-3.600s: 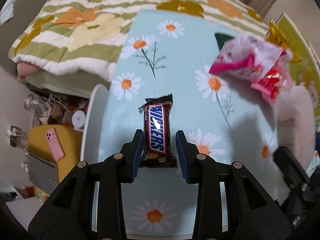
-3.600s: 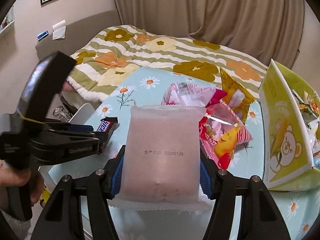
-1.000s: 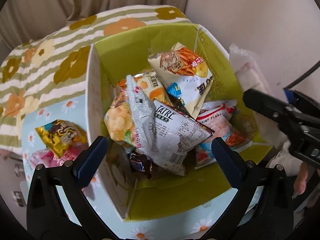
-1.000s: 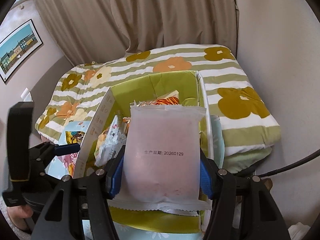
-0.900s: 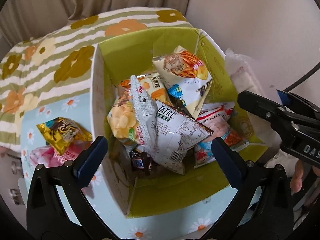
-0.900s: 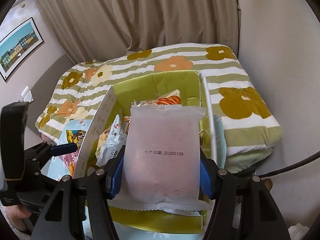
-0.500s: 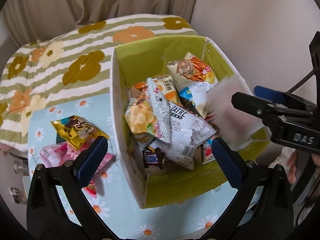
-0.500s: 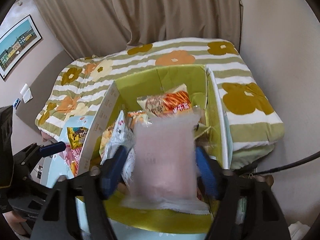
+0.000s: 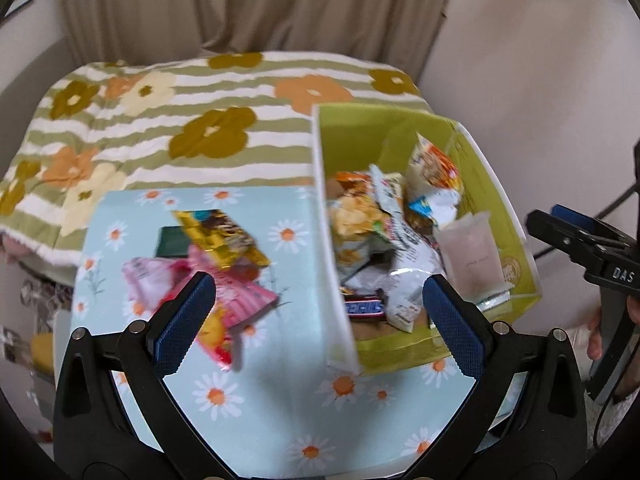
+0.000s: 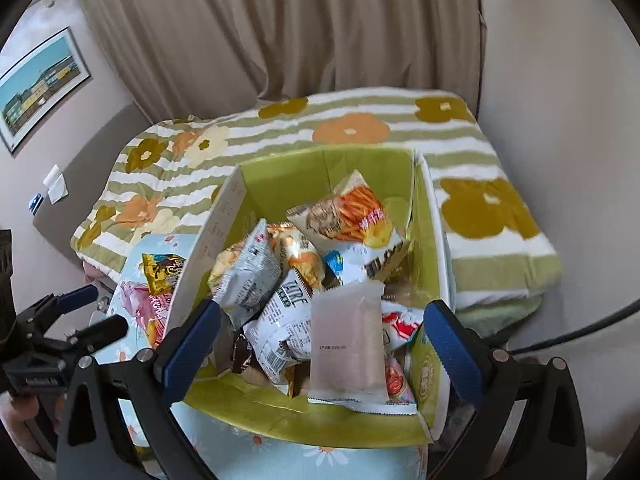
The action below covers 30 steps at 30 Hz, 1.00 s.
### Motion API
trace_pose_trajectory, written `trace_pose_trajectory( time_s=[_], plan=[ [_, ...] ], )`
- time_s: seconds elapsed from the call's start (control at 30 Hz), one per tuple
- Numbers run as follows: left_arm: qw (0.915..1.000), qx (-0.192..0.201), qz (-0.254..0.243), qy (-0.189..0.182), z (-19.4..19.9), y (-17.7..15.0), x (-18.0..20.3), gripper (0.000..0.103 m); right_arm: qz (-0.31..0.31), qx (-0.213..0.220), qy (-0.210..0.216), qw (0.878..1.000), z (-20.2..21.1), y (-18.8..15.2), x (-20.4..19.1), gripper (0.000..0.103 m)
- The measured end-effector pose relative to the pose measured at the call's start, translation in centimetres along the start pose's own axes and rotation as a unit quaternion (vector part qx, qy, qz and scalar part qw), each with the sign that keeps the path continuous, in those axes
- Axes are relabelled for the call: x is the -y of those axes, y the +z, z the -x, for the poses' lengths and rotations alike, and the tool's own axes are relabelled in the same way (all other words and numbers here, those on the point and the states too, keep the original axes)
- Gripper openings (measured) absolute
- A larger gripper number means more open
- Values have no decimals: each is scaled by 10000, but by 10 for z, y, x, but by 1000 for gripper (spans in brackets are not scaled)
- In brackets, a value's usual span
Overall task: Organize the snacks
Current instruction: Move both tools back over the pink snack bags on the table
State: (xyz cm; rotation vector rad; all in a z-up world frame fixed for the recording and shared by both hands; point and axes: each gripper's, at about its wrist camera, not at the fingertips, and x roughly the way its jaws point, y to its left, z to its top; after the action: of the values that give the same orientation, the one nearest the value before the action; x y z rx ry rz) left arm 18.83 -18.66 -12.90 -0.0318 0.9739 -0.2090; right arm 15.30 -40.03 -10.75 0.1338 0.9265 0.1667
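Observation:
A green cardboard box [image 10: 328, 168] stands on the daisy tablecloth and holds several snack bags. The pale pink packet [image 10: 347, 344] lies inside it near the front right corner; it also shows in the left wrist view [image 9: 472, 258]. A Snickers bar [image 9: 365, 307] lies in the box near its left wall. My right gripper [image 10: 320, 344] is open and empty above the box's front. My left gripper [image 9: 320, 316] is open and empty, above the box's left wall [image 9: 332, 248]. A gold bag [image 9: 220, 236] and pink bags [image 9: 224, 288] lie on the cloth left of the box.
The table with the daisy cloth [image 9: 256, 392] stands against a bed with a striped flower quilt [image 9: 160, 120]. A wall [image 10: 560, 120] rises right of the box and curtains [image 10: 280, 32] hang behind the bed. The right gripper shows at the left view's right edge [image 9: 592, 248].
My right gripper opened and let go of the pale pink packet, which dropped into the box. My left gripper, earlier shut around the Snickers bar, stands open and has drawn back leftward from the box.

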Motion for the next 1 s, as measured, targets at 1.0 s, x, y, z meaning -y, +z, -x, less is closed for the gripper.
trace_pose_trajectory(
  time_s=[1.0],
  plan=[
    [9993,52,-23,-368,49,-38,-212,103,-481,37,614,9969,-31,-46,-213,101]
  ],
)
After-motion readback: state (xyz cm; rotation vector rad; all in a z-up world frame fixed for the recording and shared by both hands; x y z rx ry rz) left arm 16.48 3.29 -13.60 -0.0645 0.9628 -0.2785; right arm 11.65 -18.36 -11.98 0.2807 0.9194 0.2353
